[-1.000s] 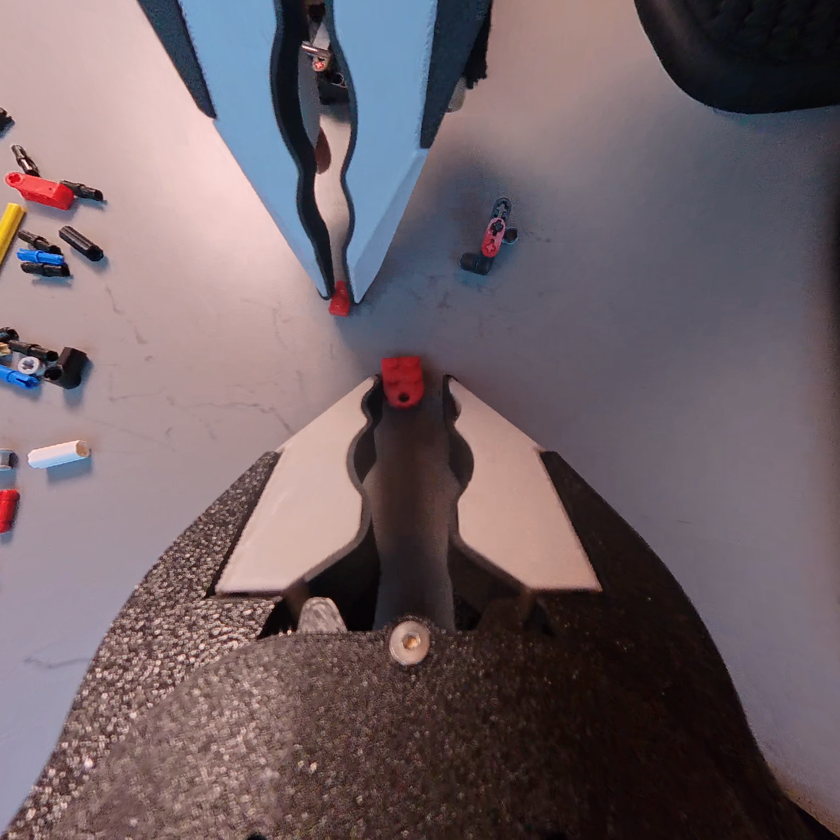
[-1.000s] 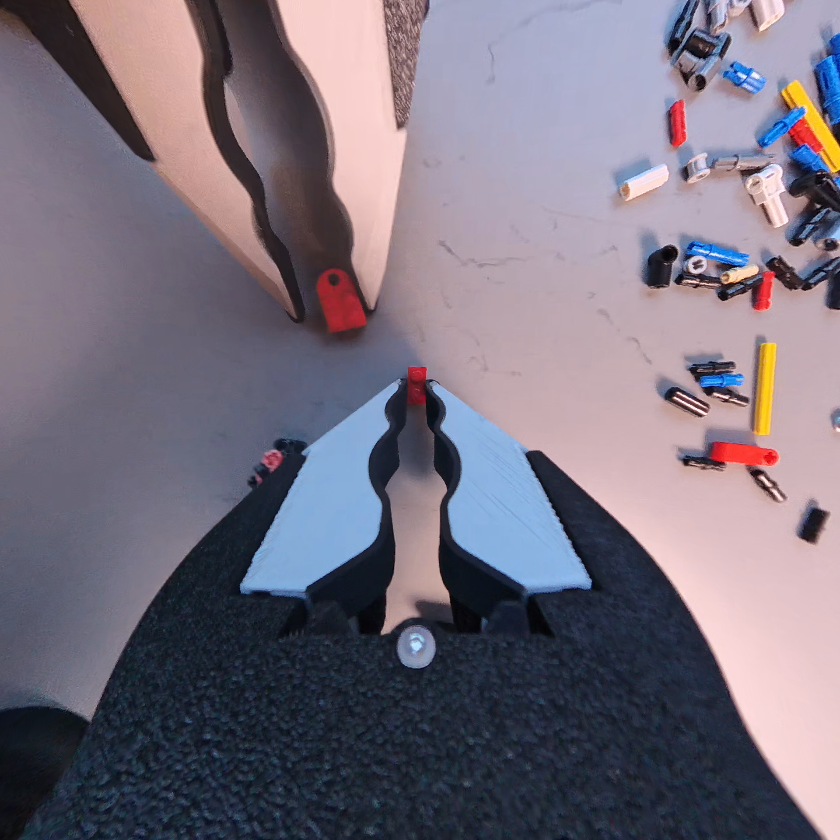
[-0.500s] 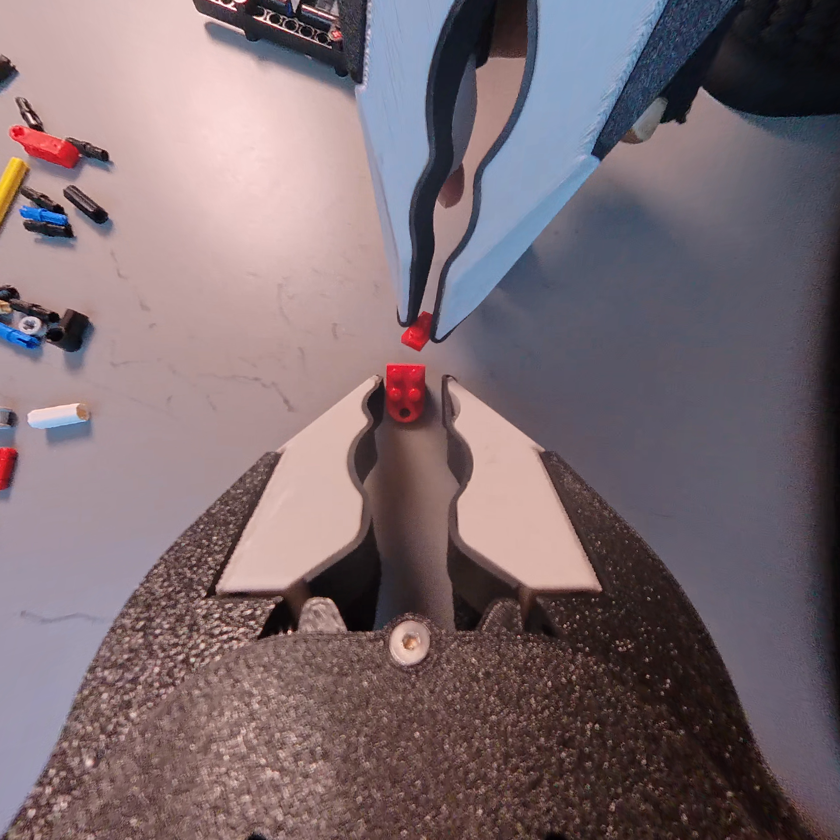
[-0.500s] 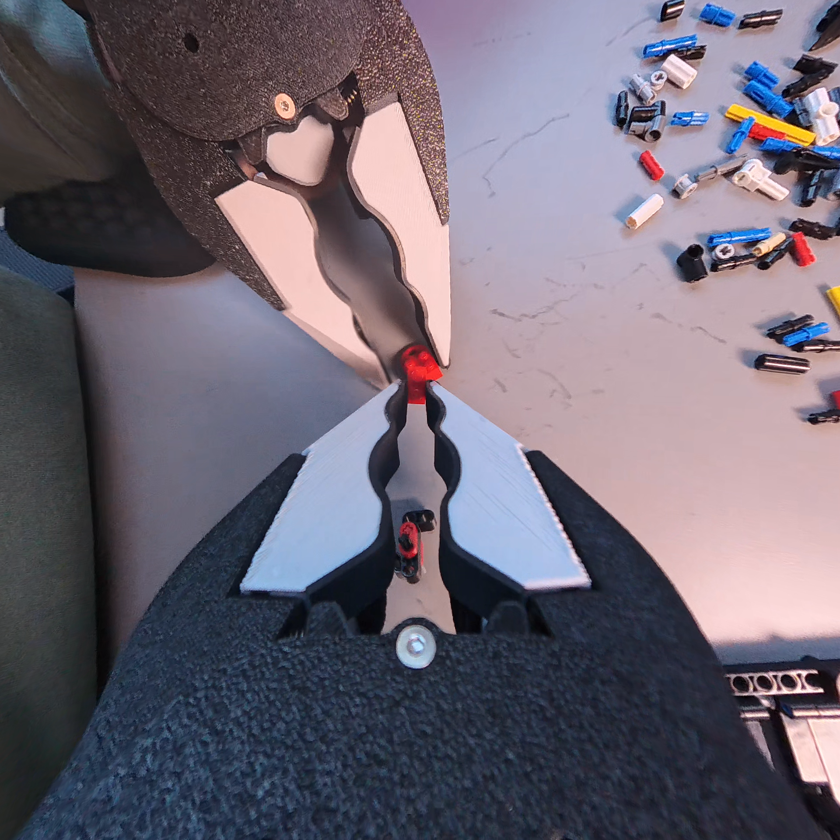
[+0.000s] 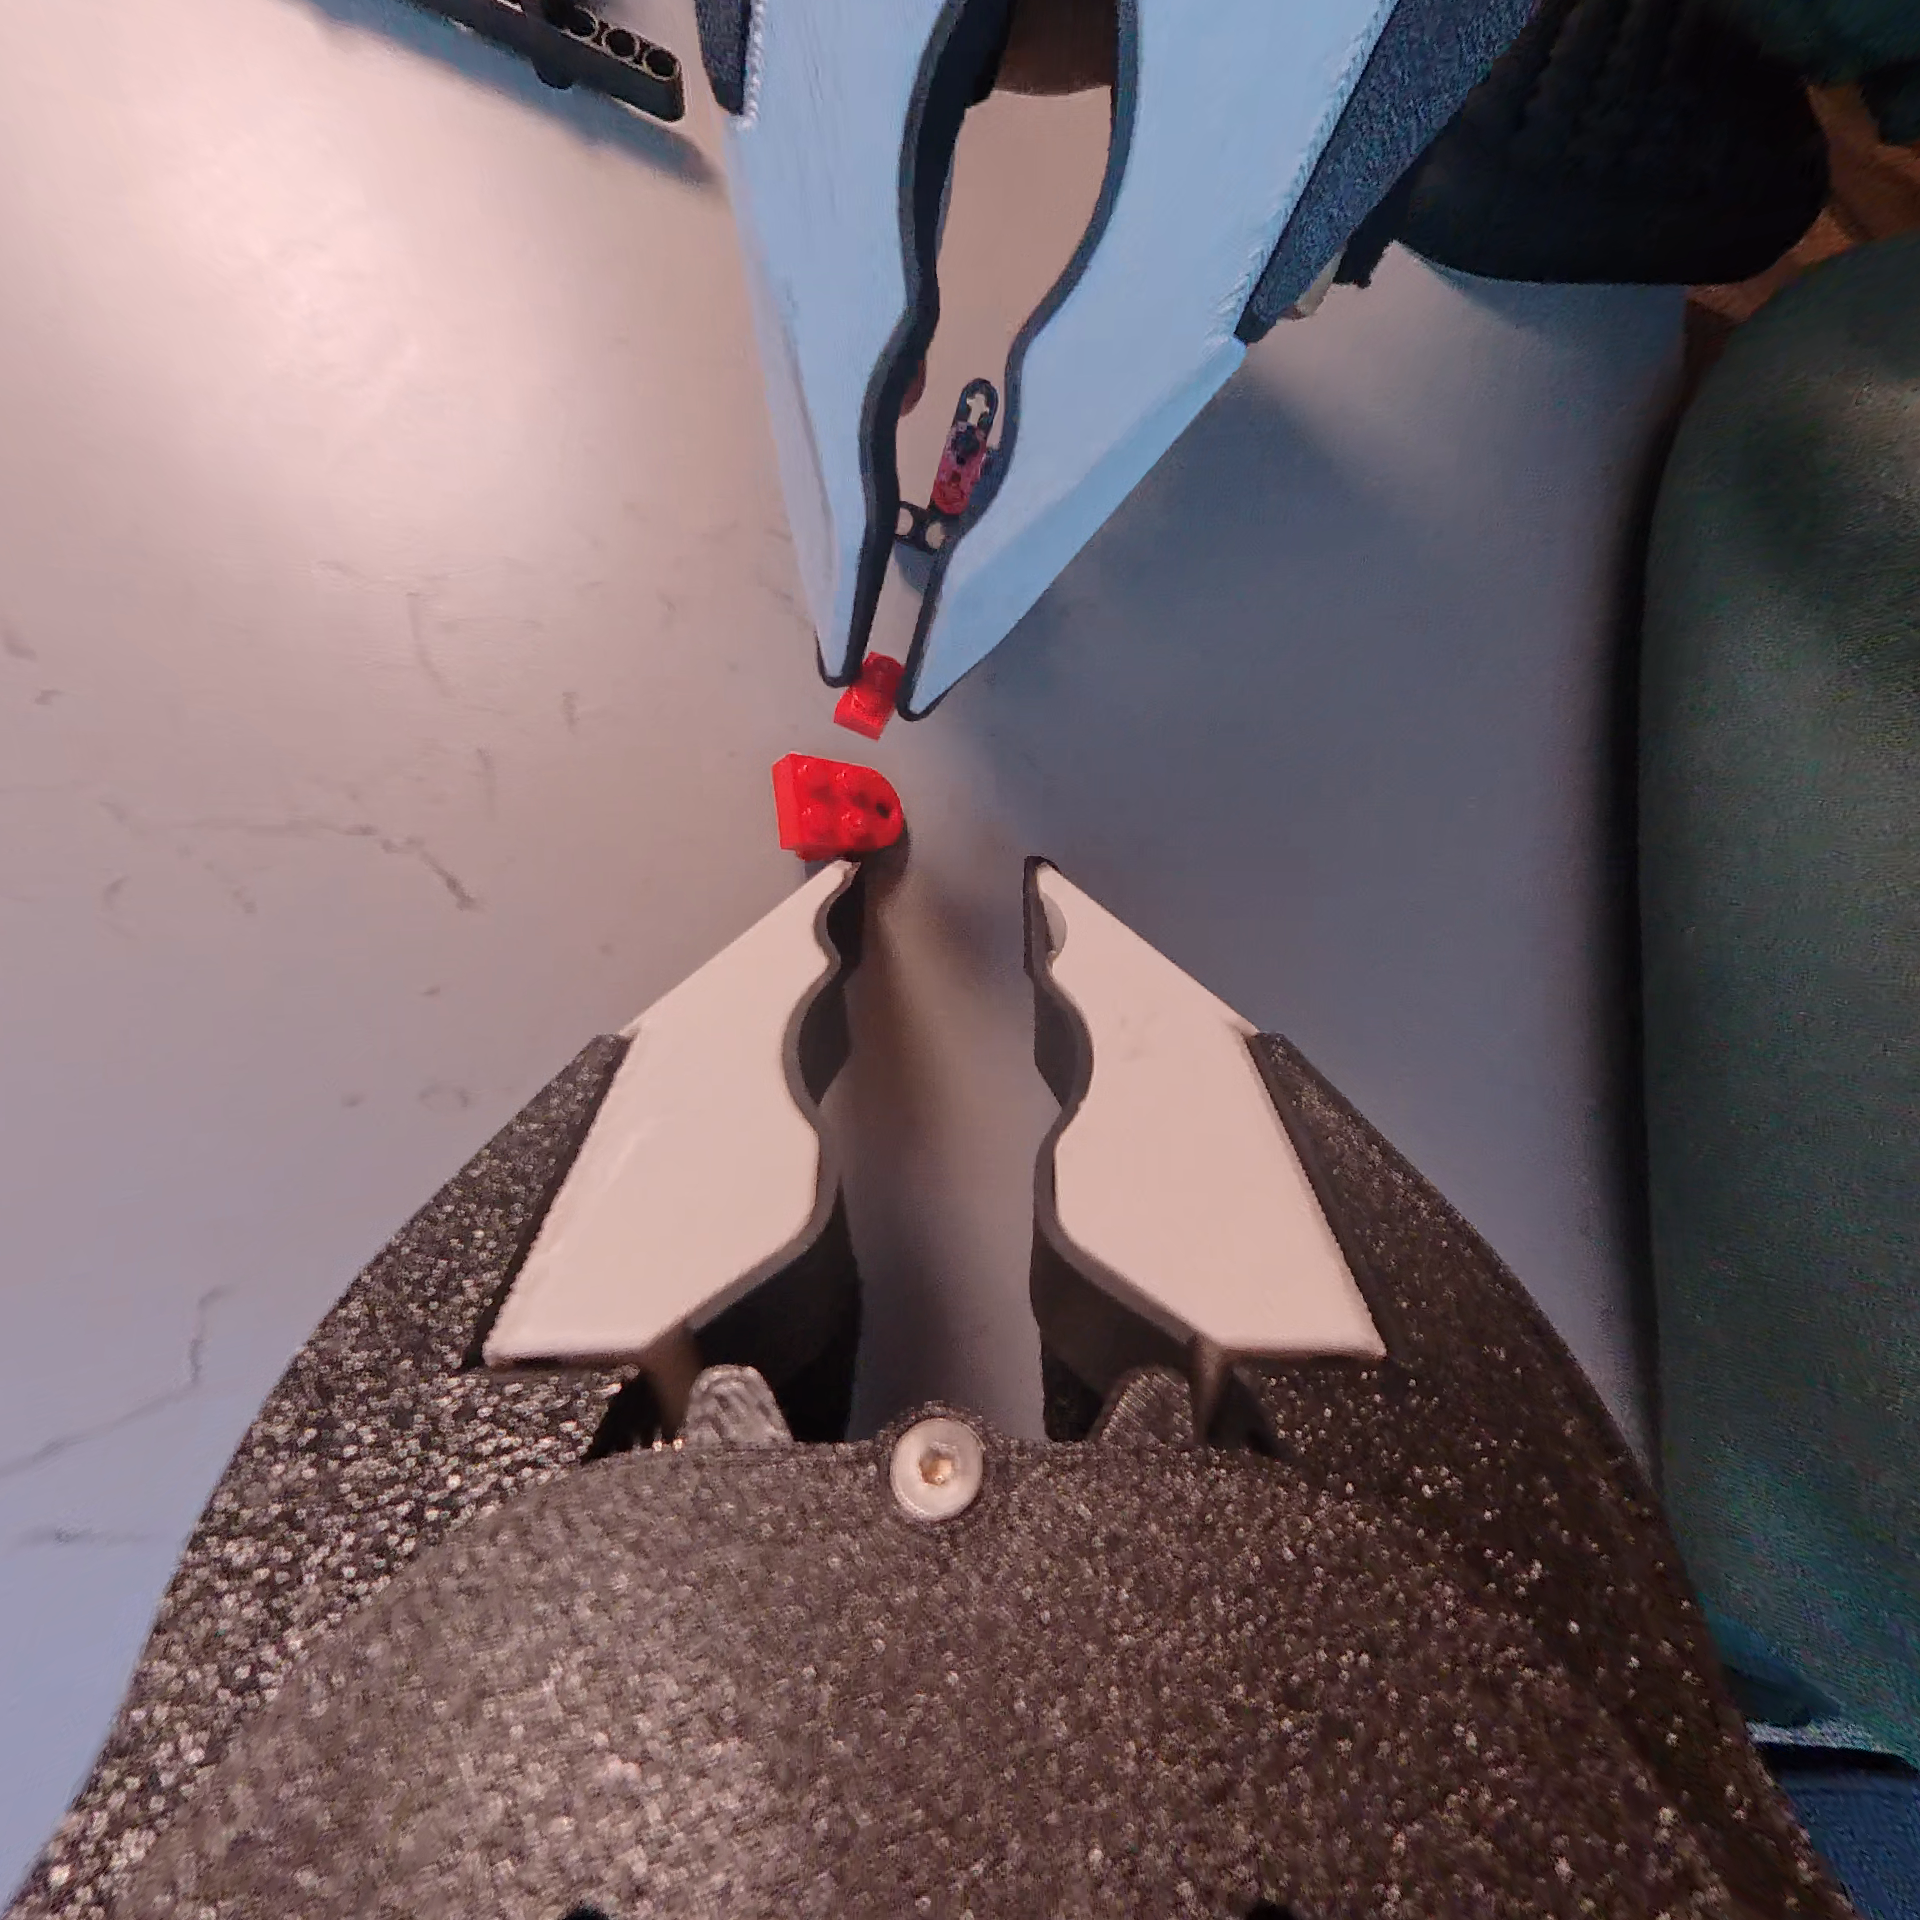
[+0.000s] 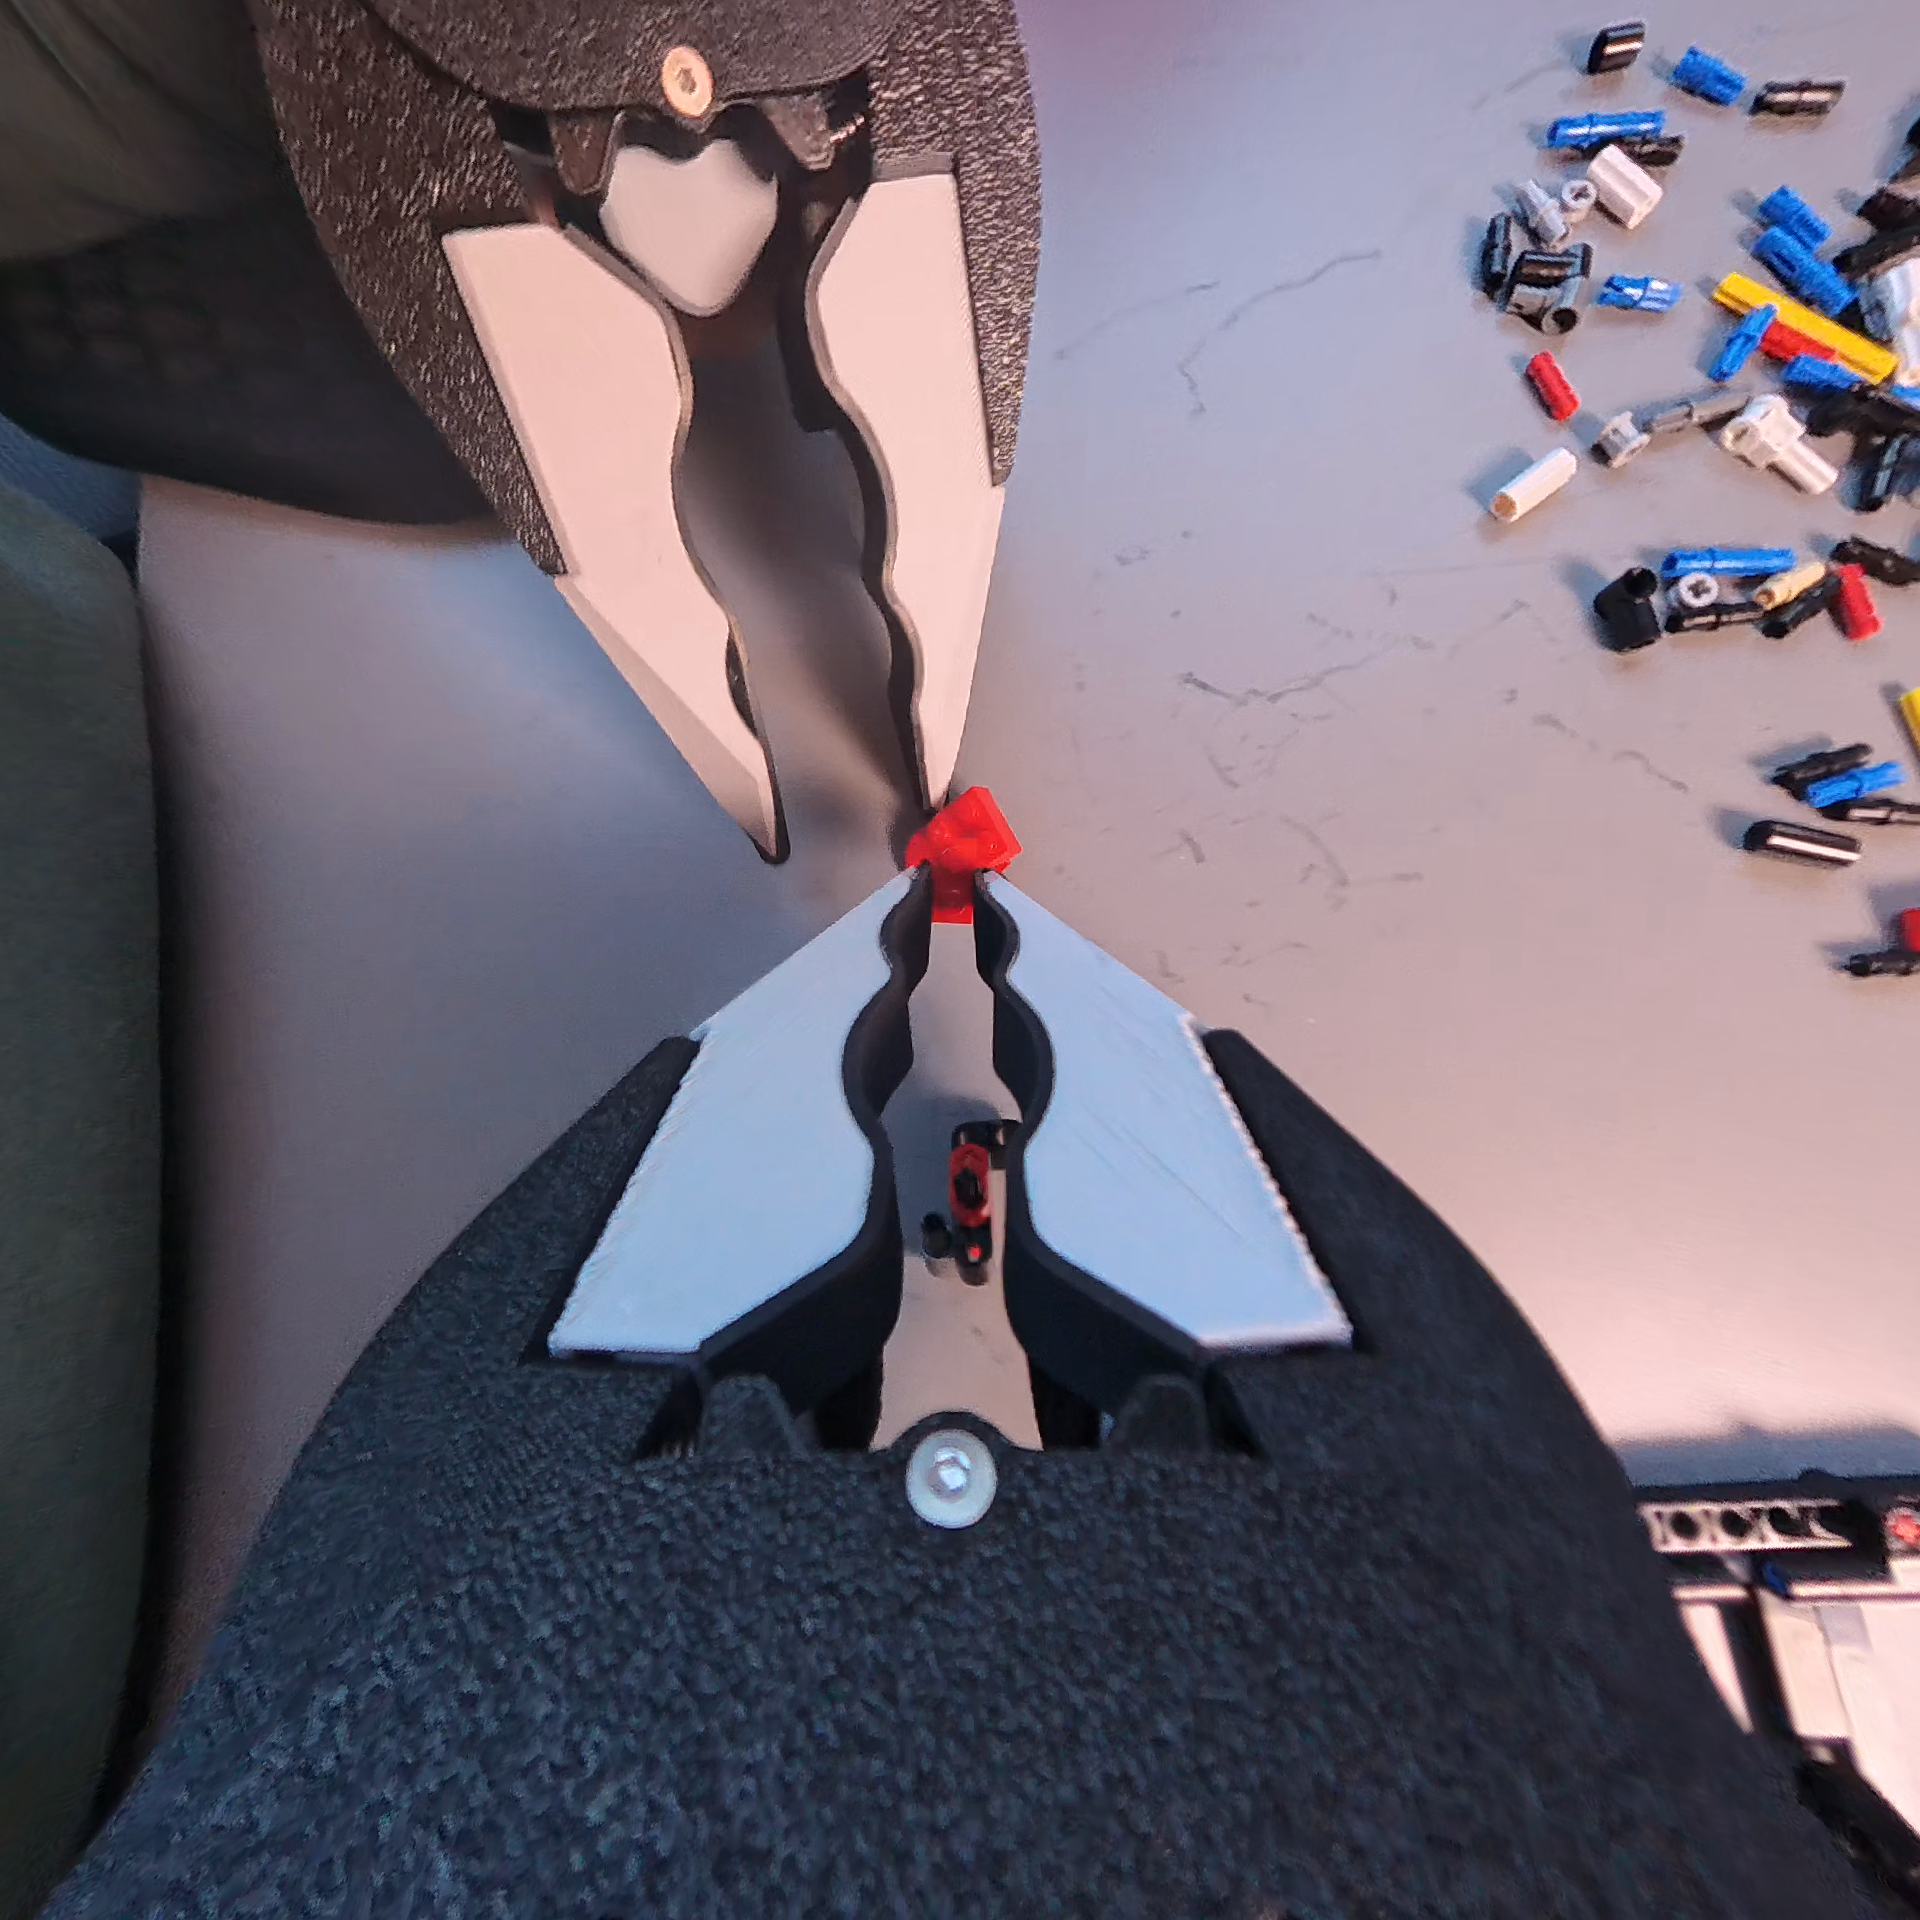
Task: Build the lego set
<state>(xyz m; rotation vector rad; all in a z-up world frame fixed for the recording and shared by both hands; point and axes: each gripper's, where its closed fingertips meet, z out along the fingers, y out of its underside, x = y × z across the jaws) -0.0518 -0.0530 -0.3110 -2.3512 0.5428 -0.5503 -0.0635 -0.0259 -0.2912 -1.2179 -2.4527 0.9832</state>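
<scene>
Mid-step, joining two small red lego pieces at frame centre. Right gripper [image 6: 948, 883] clamped on small red piece [image 6: 951, 902]; left gripper [image 5: 940, 868] spread apart, rounded red piece [image 5: 836, 803] perched at one fingertip. Next, probably: regrip, then press together

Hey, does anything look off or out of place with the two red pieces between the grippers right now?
Yes. The larger red piece is not between the left gripper fingers: they stand open, and it sits askew off the tip of one finger, seemingly slipped loose. The right gripper is shut on the small red piece.
</scene>
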